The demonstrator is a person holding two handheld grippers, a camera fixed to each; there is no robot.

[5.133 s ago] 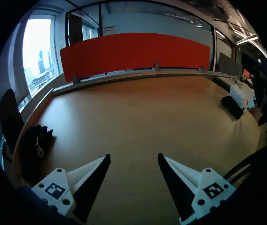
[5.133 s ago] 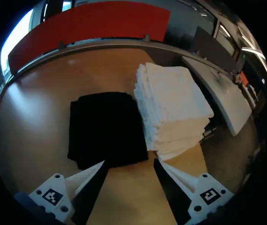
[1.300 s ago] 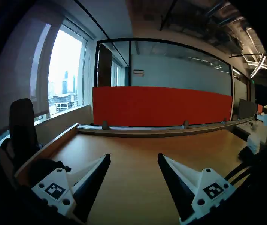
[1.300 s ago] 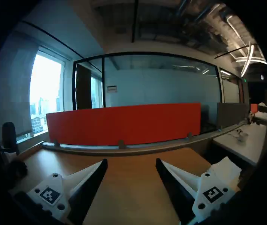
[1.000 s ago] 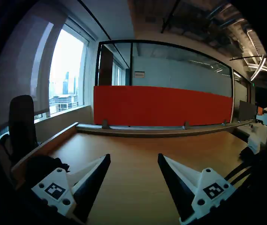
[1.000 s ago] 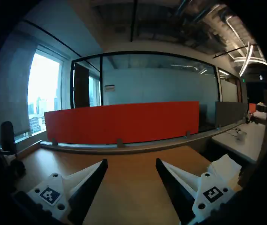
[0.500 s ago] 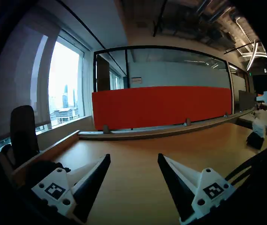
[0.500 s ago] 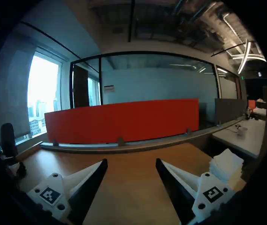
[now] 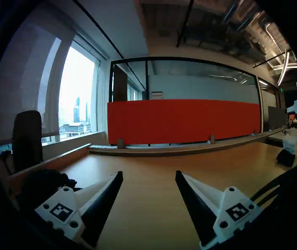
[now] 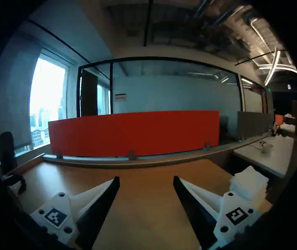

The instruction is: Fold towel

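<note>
Gaping claws (image 9: 148,172) (image 10: 146,178), desk edge (image 9: 169,151) seemingly far.

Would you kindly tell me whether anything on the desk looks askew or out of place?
Nothing stands out: the white towel stack sits tidy on the desk, and the left gripper and right gripper are open, holding nothing.

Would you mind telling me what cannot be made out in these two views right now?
White towel stack, right gripper view: lower part hidden behind a finger of the right gripper.
Dark item, left gripper view: too small at the edge to identify.
Dark bundle, left gripper view: shadowed, partly behind a finger of the left gripper.
</note>
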